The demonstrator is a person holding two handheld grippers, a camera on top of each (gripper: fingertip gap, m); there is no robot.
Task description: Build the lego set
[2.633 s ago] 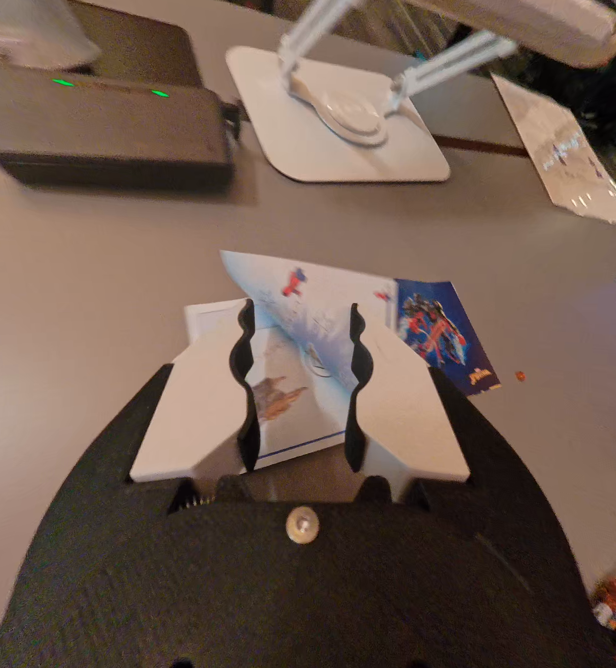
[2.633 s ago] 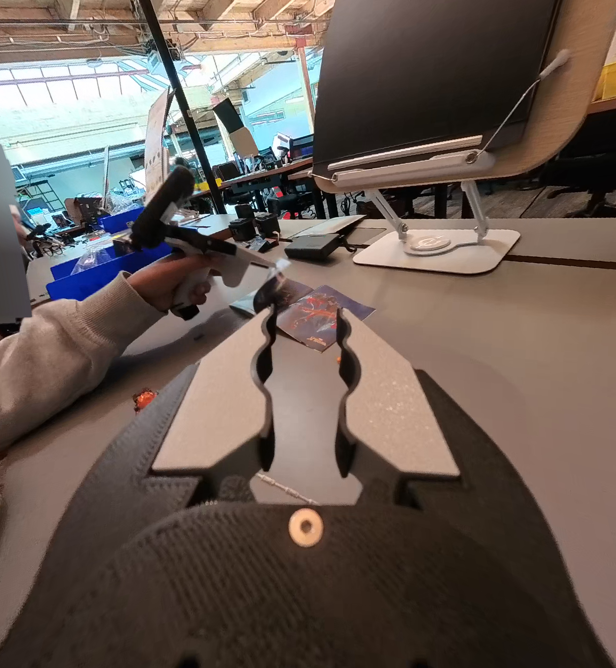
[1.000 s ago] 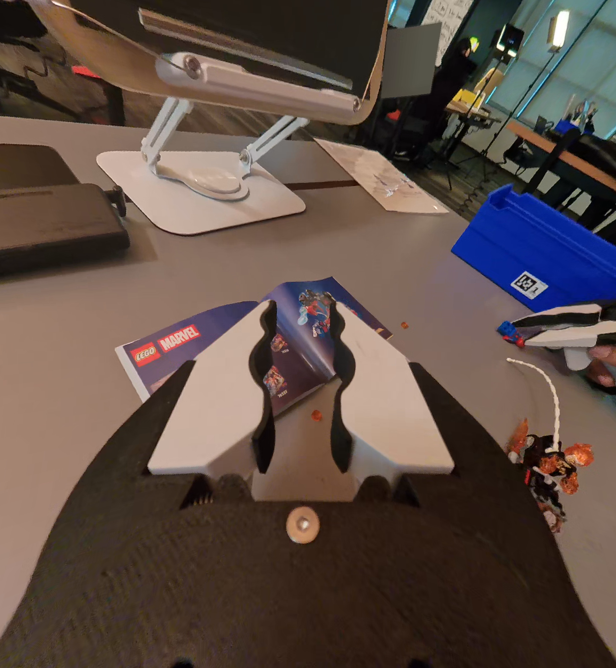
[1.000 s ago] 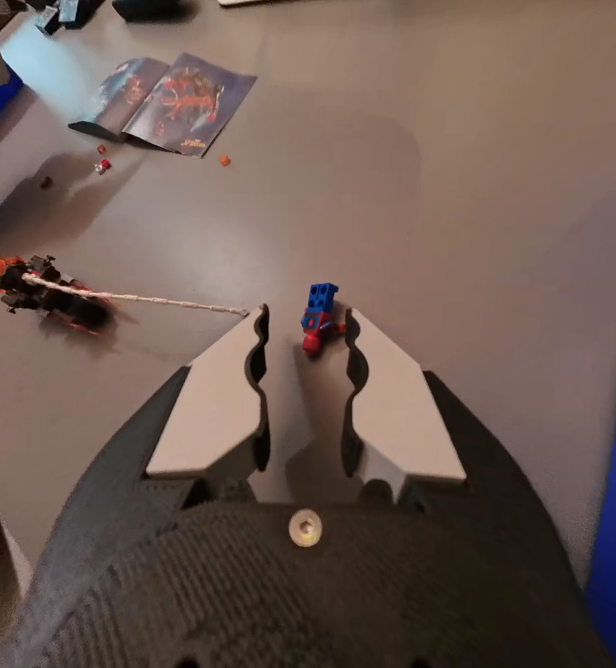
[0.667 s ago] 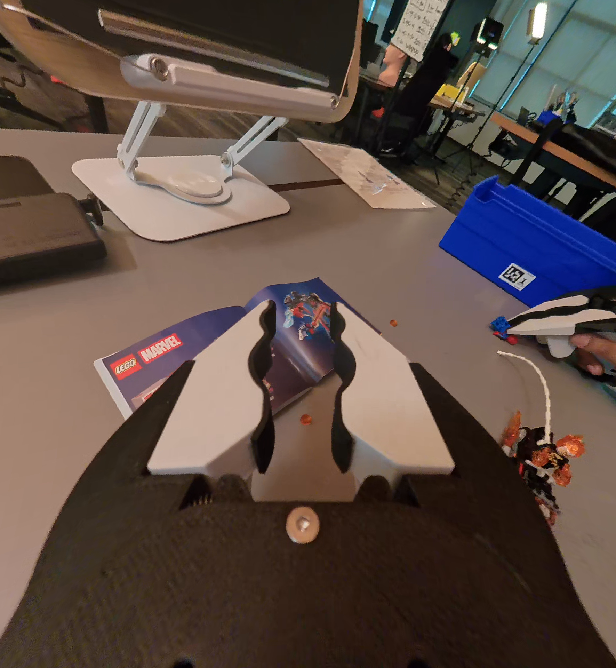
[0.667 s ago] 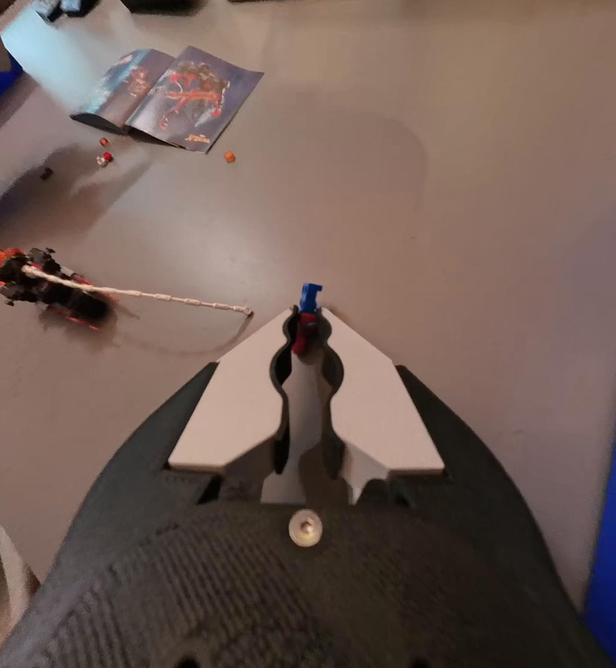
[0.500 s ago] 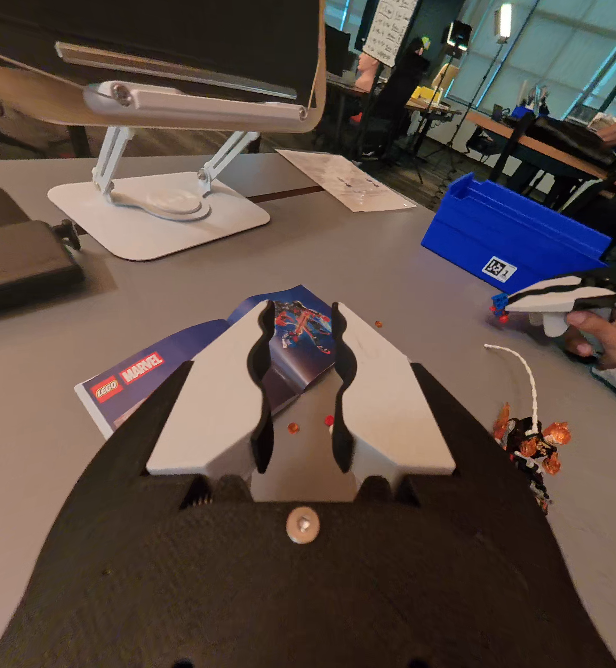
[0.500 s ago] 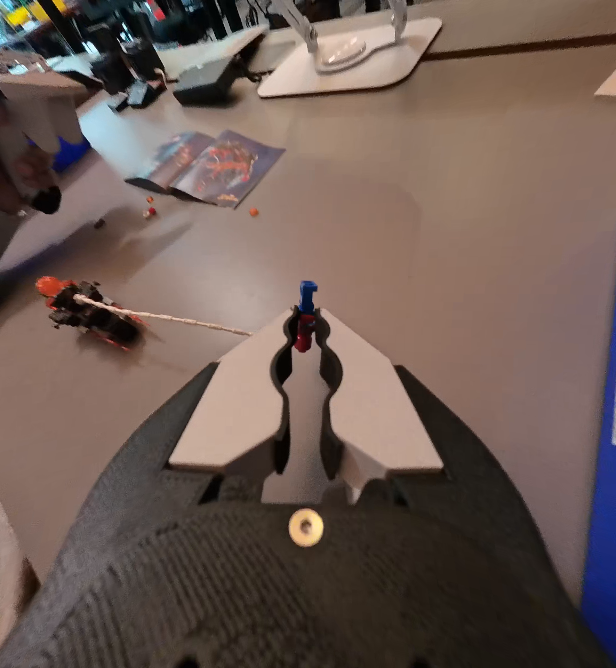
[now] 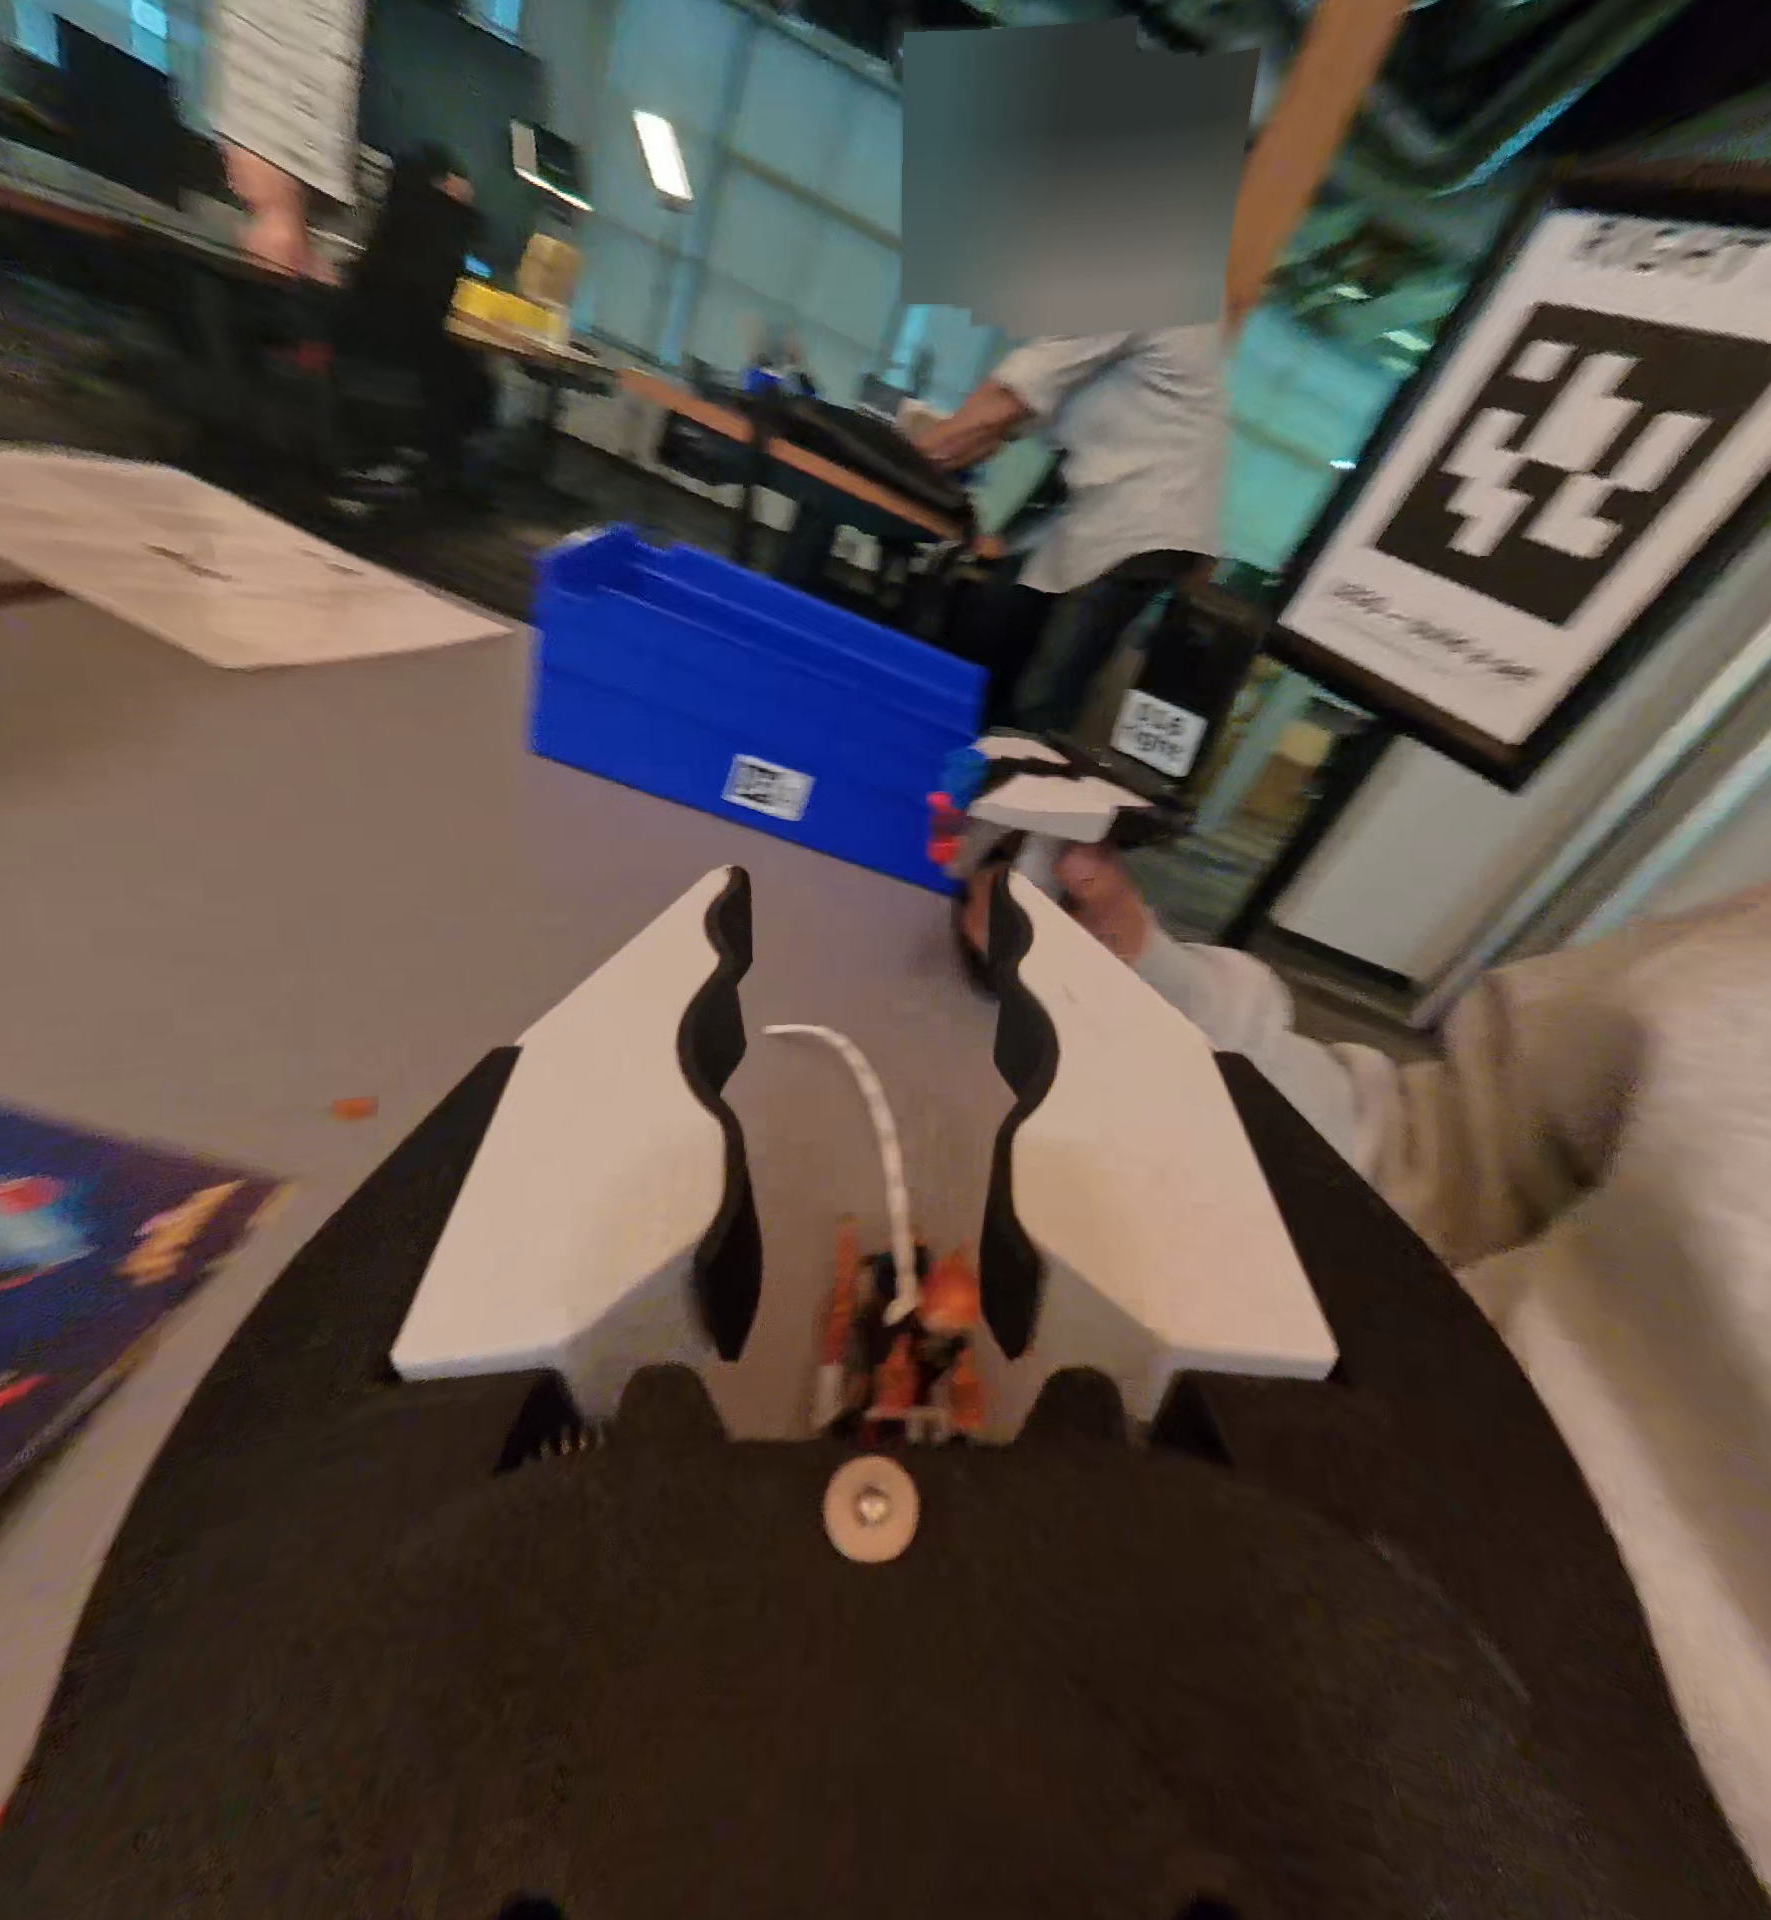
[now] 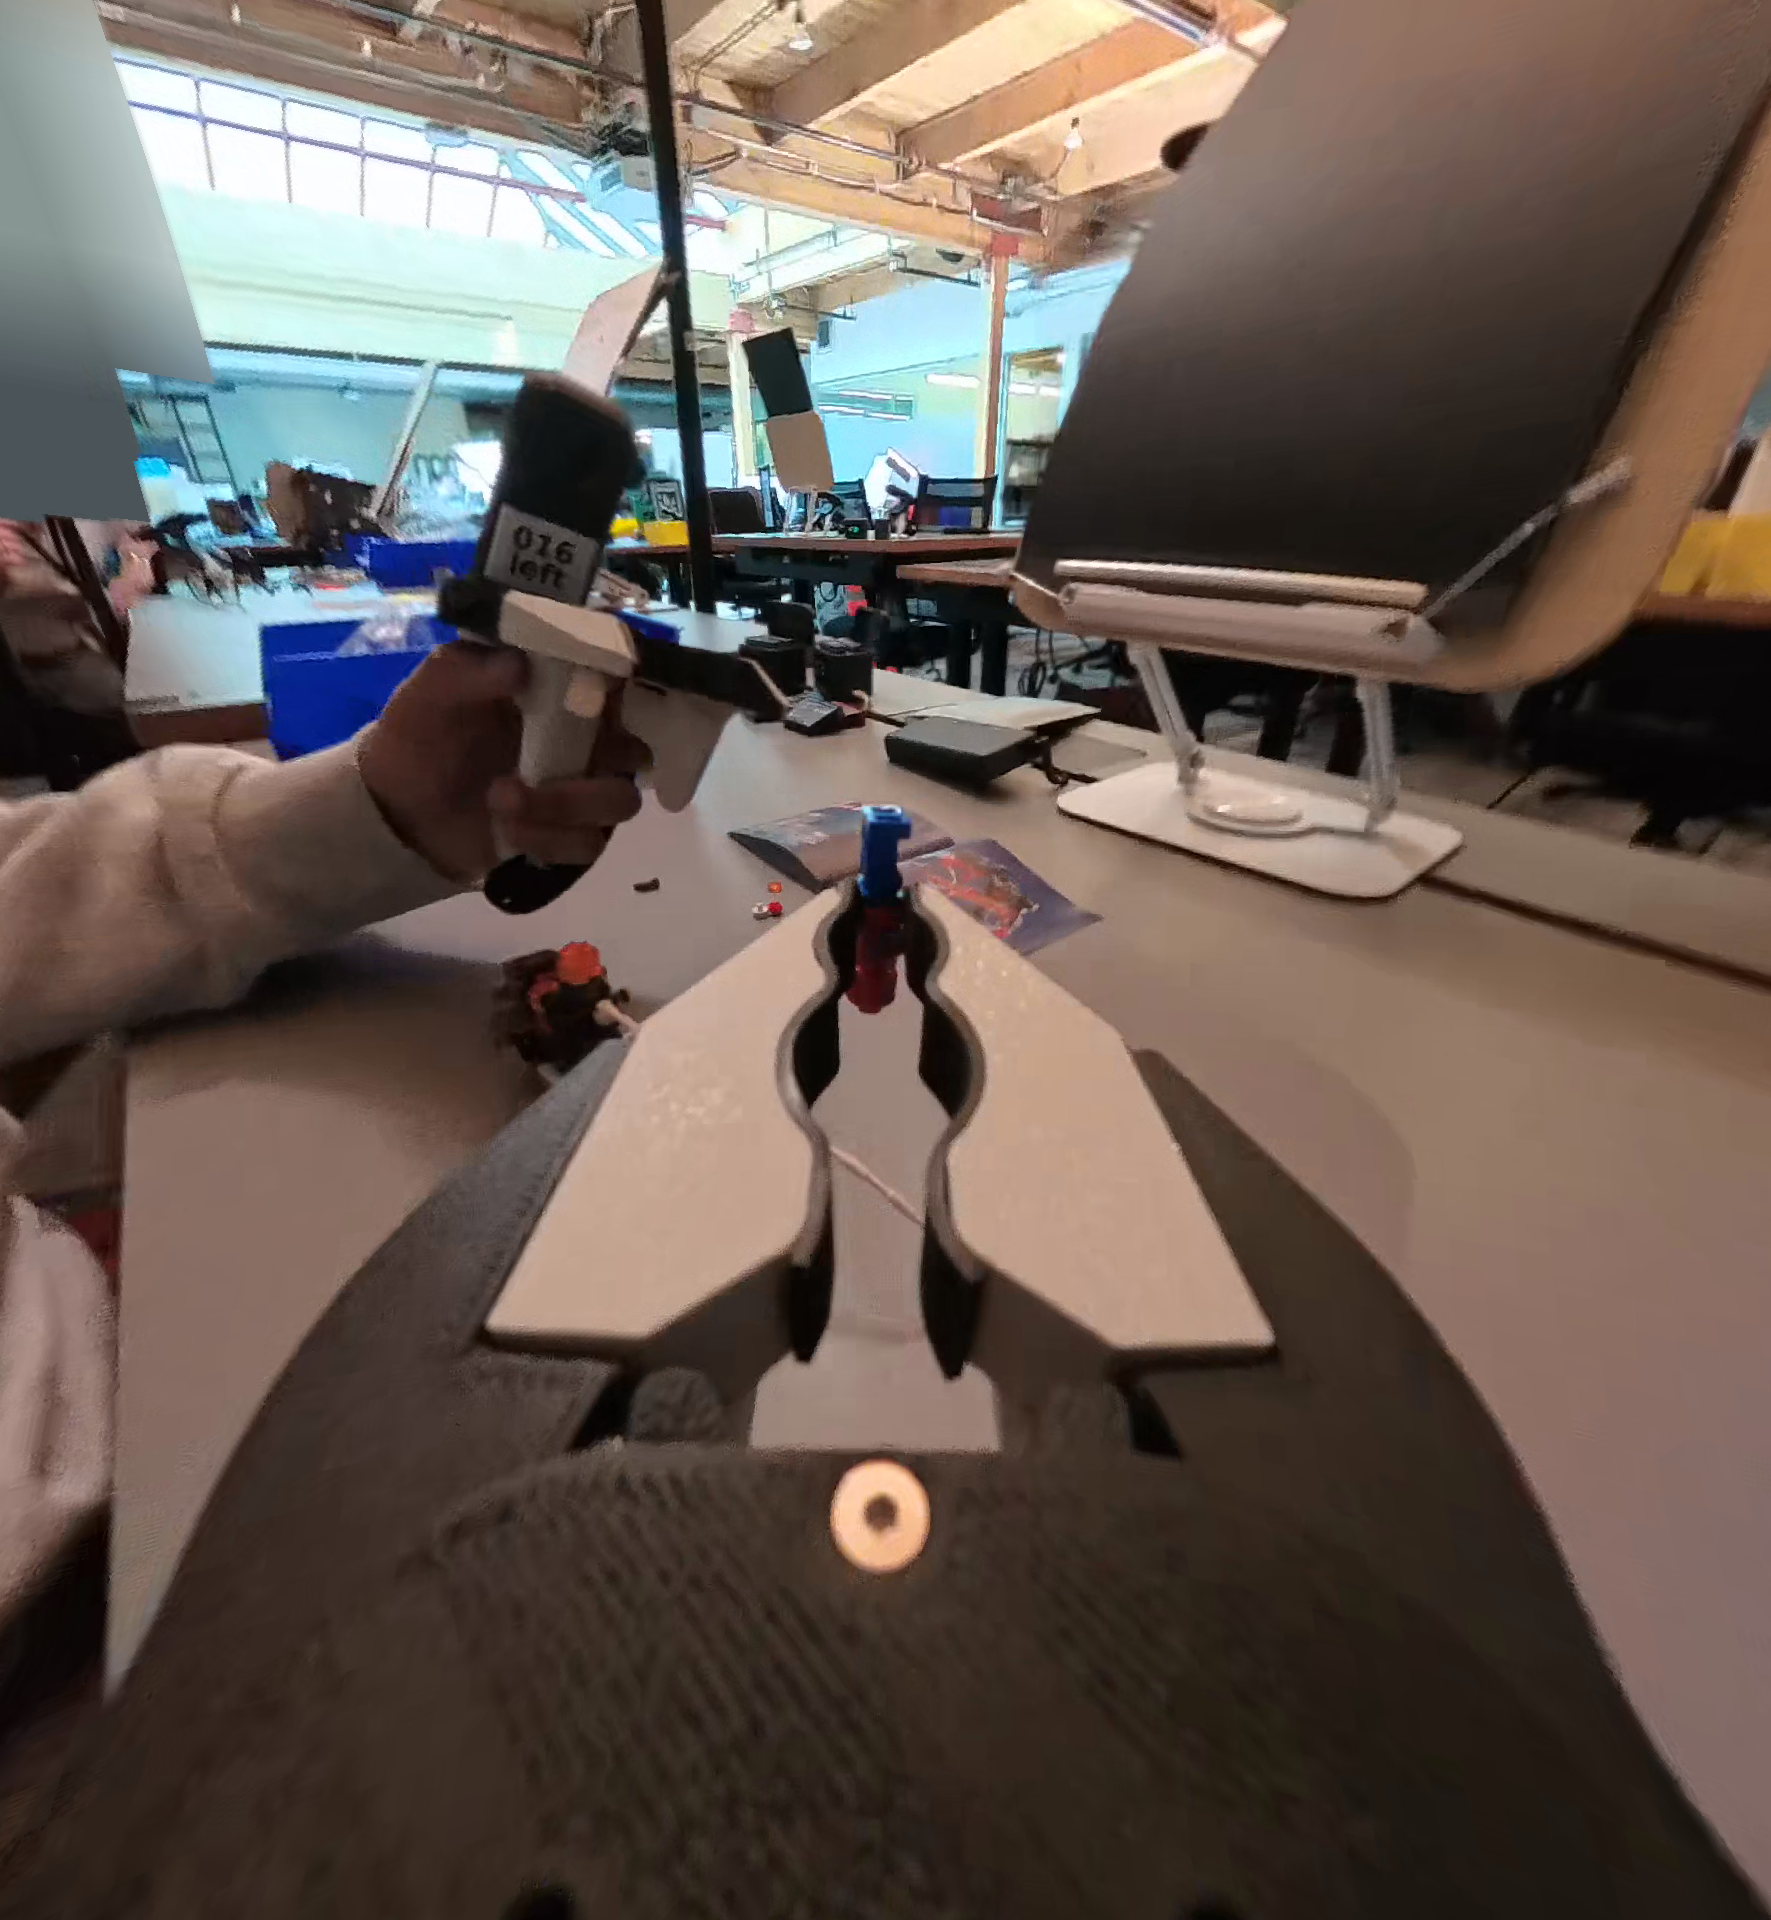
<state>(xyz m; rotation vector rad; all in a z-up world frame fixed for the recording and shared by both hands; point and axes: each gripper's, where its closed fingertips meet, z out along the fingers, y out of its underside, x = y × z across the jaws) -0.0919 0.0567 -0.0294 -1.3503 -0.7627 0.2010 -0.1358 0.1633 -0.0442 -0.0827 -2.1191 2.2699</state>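
The right gripper [image 10: 876,914] is clamped on a small red-and-blue minifigure [image 10: 879,904], blue legs poking out past the fingertips, lifted clear of the grey table [image 10: 1380,1091]. The left gripper [image 9: 865,914] hangs above the table with its jaws spread wide and nothing between them (the black-and-orange lego model [image 9: 896,1340] lies on the table below, seen through the gap near the finger roots, its white cord [image 9: 865,1101] curling away). The instruction booklet [image 10: 974,883] lies farther out, a few loose studs [image 10: 769,900] near it, and a blue bin [image 9: 735,717] sits on the right.
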